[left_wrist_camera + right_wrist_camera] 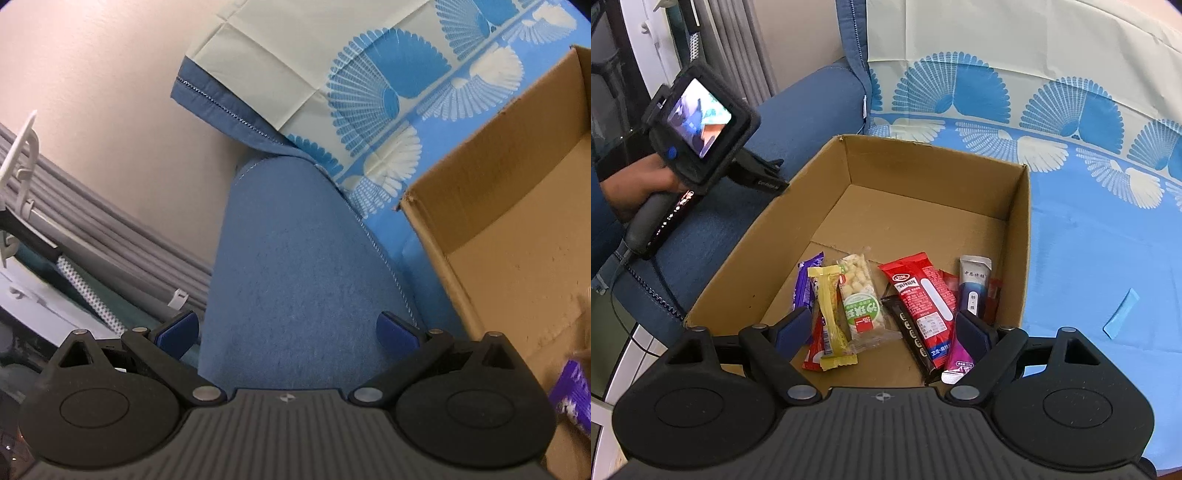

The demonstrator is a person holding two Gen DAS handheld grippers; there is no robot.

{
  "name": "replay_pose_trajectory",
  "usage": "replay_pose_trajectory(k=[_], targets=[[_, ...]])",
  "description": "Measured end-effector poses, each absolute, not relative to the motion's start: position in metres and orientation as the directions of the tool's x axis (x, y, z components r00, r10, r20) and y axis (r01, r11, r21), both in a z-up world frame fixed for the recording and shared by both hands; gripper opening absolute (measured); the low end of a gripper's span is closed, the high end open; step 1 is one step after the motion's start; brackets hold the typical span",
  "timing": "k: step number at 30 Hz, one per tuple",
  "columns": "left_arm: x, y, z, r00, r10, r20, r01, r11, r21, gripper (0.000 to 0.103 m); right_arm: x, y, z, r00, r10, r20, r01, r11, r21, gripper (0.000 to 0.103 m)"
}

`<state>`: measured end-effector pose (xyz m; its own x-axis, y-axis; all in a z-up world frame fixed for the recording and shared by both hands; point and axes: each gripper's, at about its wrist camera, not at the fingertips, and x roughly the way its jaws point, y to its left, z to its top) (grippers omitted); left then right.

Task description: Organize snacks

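An open cardboard box (pixel 1019 229) stands on a blue patterned sheet. Several snack packets lie at its near end: a yellow bar (pixel 831 314), a clear packet with a green label (pixel 860 299), a red packet (pixel 923 302), a purple one (pixel 805 284) and a grey-blue tube (pixel 973 284). My right gripper (pixel 882 332) hangs open and empty just above them. My left gripper (pixel 288 328) is open and empty over the blue sofa arm (pixel 295 258), left of the box (pixel 498 229). A purple packet (pixel 572 391) shows at that view's right edge.
The blue patterned sheet (pixel 1089 206) covers the seat right of and behind the box, with a small blue scrap (pixel 1121 314) on it. The left gripper unit (pixel 701 122) is held over the sofa arm (pixel 798 122). A grey radiator (pixel 110 236) lines the wall.
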<state>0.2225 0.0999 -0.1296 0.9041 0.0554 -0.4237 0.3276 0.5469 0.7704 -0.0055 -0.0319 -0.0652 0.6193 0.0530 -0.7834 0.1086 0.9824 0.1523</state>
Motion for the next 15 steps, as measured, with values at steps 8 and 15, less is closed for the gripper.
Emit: replay_pose_trajectory(k=[8,15], targets=[[0.189,0.118,-0.129,0.895,0.075,-0.44,0.332,0.548,0.768,0.103,-0.009,-0.032,-0.064,0.627,0.061,-0.777,0.105,0.981,0.161,0.086],[0.178,0.116,-0.128,0.888,0.074,-0.455,0.342,0.553,0.759,0.103,-0.012,-0.031,-0.061,0.633,0.056,-0.772,0.103,0.982,0.157,0.086]])
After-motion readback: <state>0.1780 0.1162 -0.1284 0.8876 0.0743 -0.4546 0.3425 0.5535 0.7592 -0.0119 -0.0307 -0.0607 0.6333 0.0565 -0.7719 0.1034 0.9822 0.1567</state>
